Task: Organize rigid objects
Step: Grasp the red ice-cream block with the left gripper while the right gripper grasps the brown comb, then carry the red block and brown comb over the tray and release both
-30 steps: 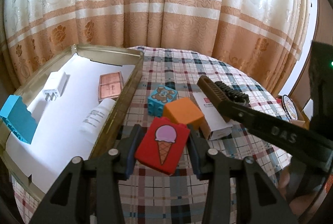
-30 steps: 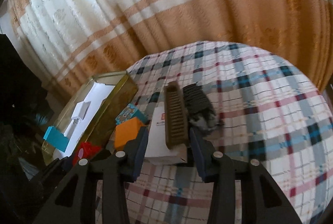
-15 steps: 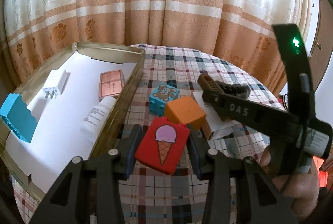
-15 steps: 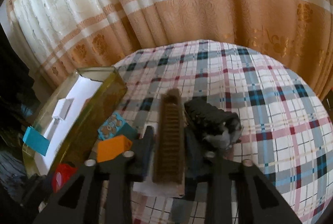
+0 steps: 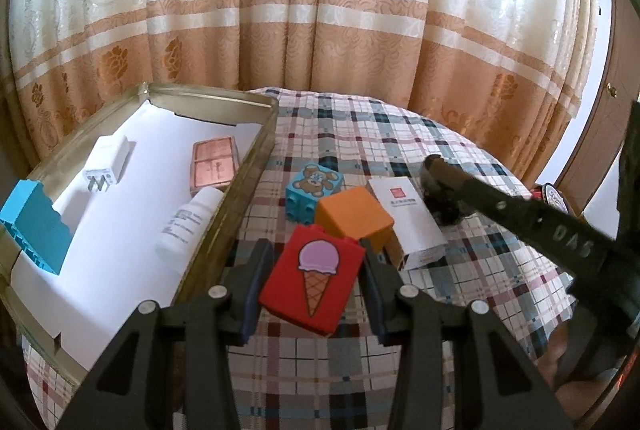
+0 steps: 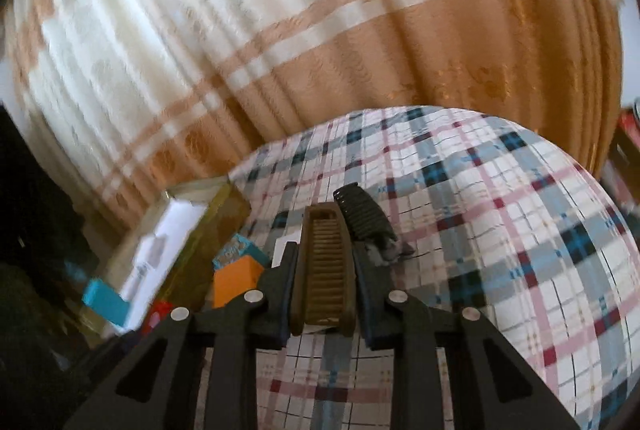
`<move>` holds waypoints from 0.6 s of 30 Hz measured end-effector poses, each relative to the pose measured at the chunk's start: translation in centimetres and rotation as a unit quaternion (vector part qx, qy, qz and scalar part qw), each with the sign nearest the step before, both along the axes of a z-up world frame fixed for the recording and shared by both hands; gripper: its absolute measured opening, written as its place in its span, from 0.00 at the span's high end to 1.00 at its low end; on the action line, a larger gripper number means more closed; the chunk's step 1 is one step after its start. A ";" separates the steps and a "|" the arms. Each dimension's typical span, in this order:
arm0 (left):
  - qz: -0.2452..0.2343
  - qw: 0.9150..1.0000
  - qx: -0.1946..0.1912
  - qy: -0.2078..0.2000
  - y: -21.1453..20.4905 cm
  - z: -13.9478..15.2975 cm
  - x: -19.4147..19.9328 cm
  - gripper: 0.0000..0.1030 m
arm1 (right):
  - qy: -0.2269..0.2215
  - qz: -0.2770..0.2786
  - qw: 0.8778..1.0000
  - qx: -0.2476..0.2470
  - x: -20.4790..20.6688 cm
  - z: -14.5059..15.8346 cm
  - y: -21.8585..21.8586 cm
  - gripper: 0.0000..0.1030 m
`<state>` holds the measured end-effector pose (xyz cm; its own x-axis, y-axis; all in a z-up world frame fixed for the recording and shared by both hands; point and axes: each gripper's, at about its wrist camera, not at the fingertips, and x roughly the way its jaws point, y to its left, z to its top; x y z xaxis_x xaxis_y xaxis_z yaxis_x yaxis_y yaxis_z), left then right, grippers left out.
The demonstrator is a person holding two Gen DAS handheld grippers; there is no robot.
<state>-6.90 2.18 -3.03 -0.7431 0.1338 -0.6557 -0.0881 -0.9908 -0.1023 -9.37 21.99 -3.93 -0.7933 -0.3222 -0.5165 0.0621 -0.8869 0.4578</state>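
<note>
My left gripper [image 5: 314, 276] is shut on a red block with an ice-cream picture [image 5: 314, 280], held above the checked tablecloth just right of the gold tray [image 5: 256, 146]. My right gripper [image 6: 322, 272] is shut on a brown ridged comb-like piece [image 6: 324, 266], lifted above the white box [image 5: 408, 218]. A black ridged piece [image 6: 362, 216] lies on the cloth right of it. An orange block [image 5: 352, 218] and a blue bear block [image 5: 314, 190] sit beside the tray.
The tray holds a blue block [image 5: 34, 226], a white charger [image 5: 106, 170], a copper-coloured case [image 5: 214, 166] and a white bottle [image 5: 190, 222] on white paper. Curtains hang close behind the round table. The right gripper's arm [image 5: 532, 226] crosses the left wrist view.
The right gripper has closed on the brown piece and lifted it off the white box, swinging; the black piece stayed on the cloth. The left gripper holds the red block still.
</note>
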 end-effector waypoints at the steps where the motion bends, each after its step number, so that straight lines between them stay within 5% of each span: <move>1: -0.002 1.000 0.000 0.001 0.1 0.1 0.1 0.59 | -0.001 -0.005 1.000 -0.001 0.0 0.0 0.2 0.73; 18: -0.009 1.000 0.015 0.003 -0.7 0.7 1.1 0.59 | 0.021 0.014 1.000 -0.015 3.4 1.6 -2.1 0.73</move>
<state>-5.78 1.46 -2.30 -0.7448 0.1666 -0.6462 -0.1061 -0.9856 -0.1318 -5.92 19.87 -2.29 -0.8049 -0.3594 -0.4721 0.1072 -0.8706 0.4801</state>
